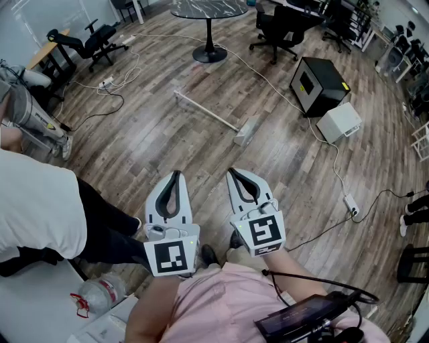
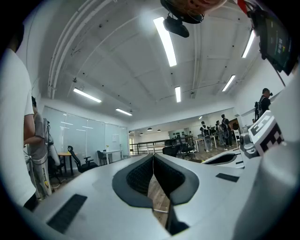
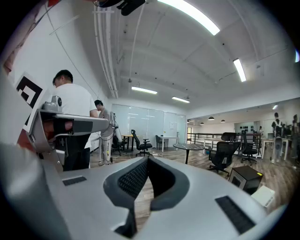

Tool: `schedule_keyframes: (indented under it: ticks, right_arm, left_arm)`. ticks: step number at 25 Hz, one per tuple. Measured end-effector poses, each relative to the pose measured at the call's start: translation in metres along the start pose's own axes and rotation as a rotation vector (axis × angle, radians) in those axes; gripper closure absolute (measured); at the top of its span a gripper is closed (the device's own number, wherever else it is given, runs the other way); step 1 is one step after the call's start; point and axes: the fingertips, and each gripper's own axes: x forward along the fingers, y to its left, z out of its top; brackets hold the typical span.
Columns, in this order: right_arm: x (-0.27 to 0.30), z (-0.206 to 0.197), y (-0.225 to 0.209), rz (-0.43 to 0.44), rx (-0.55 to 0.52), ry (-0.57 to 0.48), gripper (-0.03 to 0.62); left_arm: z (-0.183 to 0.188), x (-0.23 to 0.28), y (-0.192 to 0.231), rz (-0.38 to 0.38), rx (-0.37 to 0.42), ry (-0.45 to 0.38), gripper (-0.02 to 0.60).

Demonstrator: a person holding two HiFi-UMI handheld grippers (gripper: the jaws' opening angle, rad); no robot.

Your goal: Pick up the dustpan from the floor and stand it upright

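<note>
Two closed pairs of jaws, left gripper (image 1: 176, 173) and right gripper (image 1: 231, 171) gripping nothing, head view showing dustpan (image 1: 224, 119) lying flat mid-floor (image 1: 167, 147) beyond them, gripper views adding ceiling lights (image 2: 165, 40).

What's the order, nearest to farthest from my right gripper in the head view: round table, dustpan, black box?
From the right gripper:
1. Dustpan, on the floor straight ahead.
2. Black box, farther off to the right.
3. Round table, farthest, at the back.

The right hand-held gripper (image 3: 147, 159), jaws together, faces round table (image 3: 188, 146).
</note>
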Motion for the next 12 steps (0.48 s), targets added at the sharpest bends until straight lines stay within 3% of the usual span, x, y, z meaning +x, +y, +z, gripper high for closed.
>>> schedule_keyframes:
  ticks: [12]
  right_arm:
    - [0.012, 0.004, -0.031, 0.048, 0.022, -0.016, 0.592]
  left_arm:
    - [-0.001, 0.031, -0.015, 0.029, 0.002, 0.027, 0.568]
